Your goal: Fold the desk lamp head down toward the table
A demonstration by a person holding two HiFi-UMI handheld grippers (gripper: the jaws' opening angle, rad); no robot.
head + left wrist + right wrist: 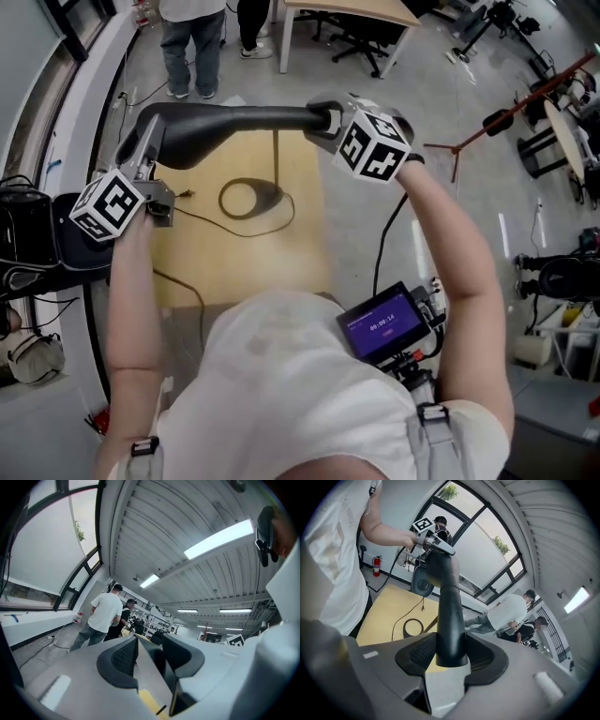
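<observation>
A black tube, the lamp neck (450, 616), is gripped squarely between the pads of the right gripper (451, 657), its blunt end stopping just inside the fingers. Beyond those fingers the neck rises and widens into the lamp head (423, 581), whose far tip is taken by the left gripper (147, 657). In the left gripper view the gap between the pads is filled by a grey-and-dark slab seen edge-on. This is apparently the rim of the lamp head, with the jaws closed on it, though the contact itself is hard to make out there.

From the head view the lamp is held roughly level, spanning from the left fingers to the right, above the table (300, 244). The right gripper's fingers are mostly hidden there under its marker cube (372, 142). Below and between the two sets of fingers the ring base (248, 199) lies flat on the wood. A thin stem (275, 159) rises from it toward the neck, just short of the right fingers, and the joint is hidden beneath the neck. A cable (225, 230) trails across the table below the left fingers.

Well beyond both sets of fingers, two people (192, 42) stand on the floor, cut off at the waist by the frame's top edge.
</observation>
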